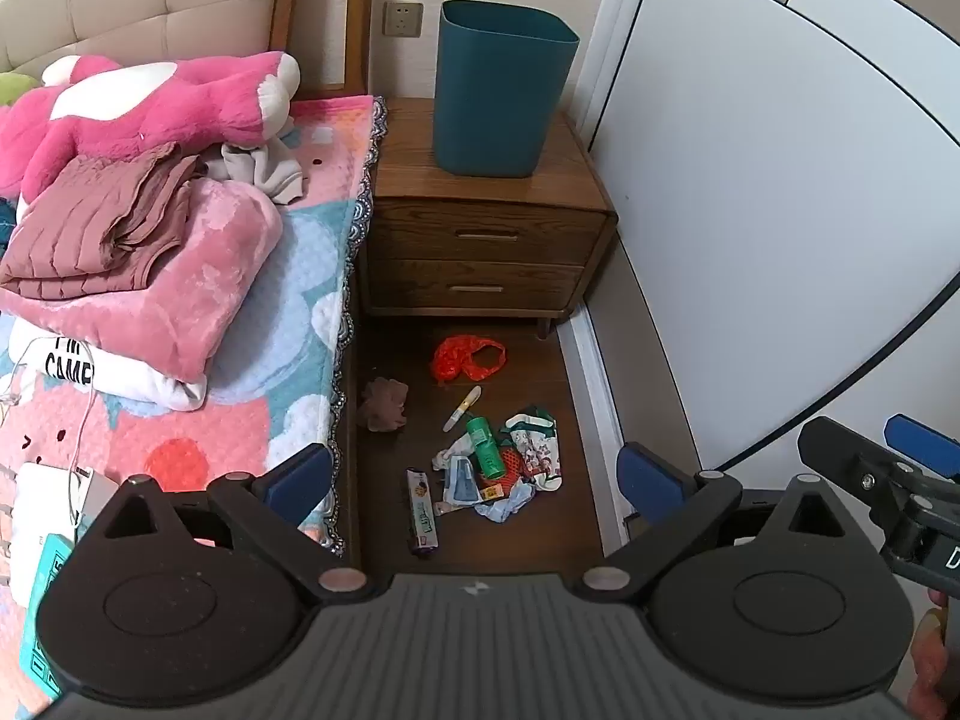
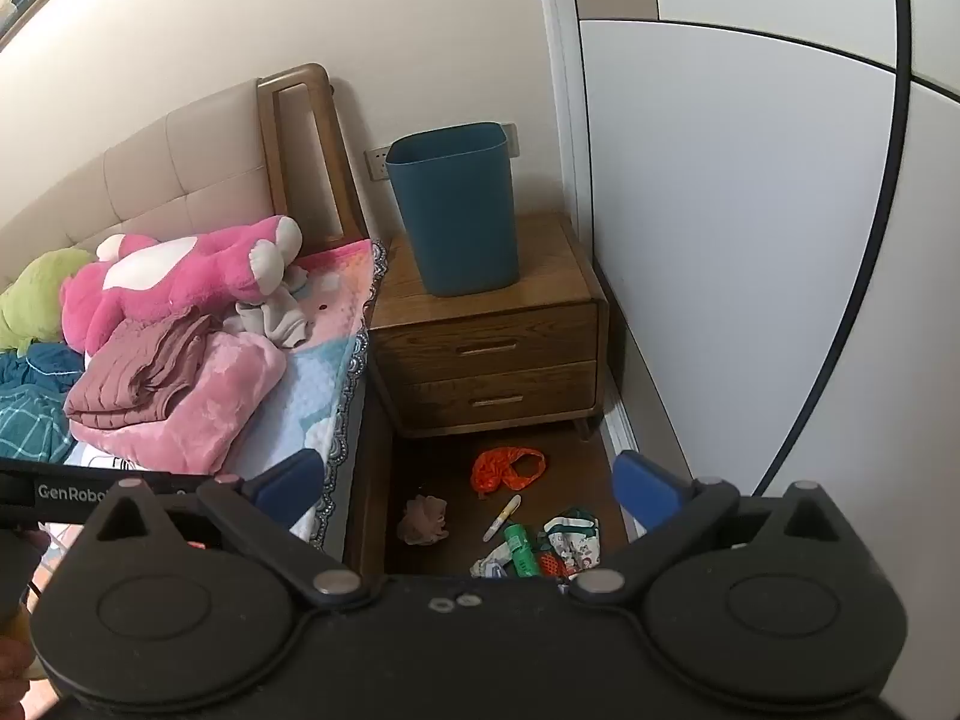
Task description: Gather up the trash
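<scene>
A dark teal bin (image 1: 501, 87) (image 2: 456, 210) stands on a wooden nightstand (image 1: 489, 228) (image 2: 486, 348). Trash lies on the dark floor in front of it: an orange plastic bag (image 1: 465, 357) (image 2: 507, 468), a brown crumpled wad (image 1: 384, 405) (image 2: 425, 519), a pen-like stick (image 1: 462, 408) (image 2: 503, 517), a green bottle (image 1: 485, 447) (image 2: 519, 549), printed wrappers (image 1: 534, 450) (image 2: 573, 543) and a purple snack pack (image 1: 422, 510). My left gripper (image 1: 474, 480) is open and empty above the pile. My right gripper (image 2: 468, 486) is open and empty, higher up.
A bed (image 1: 288, 324) with a pink plush toy (image 1: 150, 102), folded clothes (image 1: 108, 228) and a pink blanket (image 1: 198, 294) borders the left. White wardrobe doors (image 1: 750, 180) close off the right. The floor strip between them is narrow.
</scene>
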Available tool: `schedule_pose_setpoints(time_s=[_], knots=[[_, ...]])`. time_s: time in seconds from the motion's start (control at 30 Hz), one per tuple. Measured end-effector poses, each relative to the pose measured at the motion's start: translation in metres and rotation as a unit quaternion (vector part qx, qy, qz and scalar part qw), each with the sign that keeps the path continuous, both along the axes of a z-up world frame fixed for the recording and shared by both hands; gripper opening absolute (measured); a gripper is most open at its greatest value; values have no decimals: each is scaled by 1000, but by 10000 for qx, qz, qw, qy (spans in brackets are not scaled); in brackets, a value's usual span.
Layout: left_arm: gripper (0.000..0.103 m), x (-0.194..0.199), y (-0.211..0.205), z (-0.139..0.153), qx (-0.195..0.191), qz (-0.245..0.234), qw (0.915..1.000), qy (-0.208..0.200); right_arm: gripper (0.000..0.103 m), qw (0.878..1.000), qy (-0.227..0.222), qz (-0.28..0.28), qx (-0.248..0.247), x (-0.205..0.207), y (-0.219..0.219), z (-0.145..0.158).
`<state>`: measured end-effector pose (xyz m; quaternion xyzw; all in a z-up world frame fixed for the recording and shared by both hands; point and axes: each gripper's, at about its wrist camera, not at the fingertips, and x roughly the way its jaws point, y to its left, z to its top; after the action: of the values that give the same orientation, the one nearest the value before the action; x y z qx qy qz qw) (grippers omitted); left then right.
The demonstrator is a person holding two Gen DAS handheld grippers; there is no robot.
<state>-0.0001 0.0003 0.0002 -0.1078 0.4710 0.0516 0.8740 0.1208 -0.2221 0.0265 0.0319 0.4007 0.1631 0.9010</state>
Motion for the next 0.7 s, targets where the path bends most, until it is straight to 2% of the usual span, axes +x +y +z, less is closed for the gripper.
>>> schedule_pose_setpoints(time_s=[0.3, 0.7], knots=[[102, -2, -3, 4, 88, -112, 9998, -105, 102, 9998, -27, -13, -210, 3, 7, 5], [102, 0, -10, 7, 82, -107, 9998, -123, 101, 9993, 13, 6, -365, 3, 25, -8]])
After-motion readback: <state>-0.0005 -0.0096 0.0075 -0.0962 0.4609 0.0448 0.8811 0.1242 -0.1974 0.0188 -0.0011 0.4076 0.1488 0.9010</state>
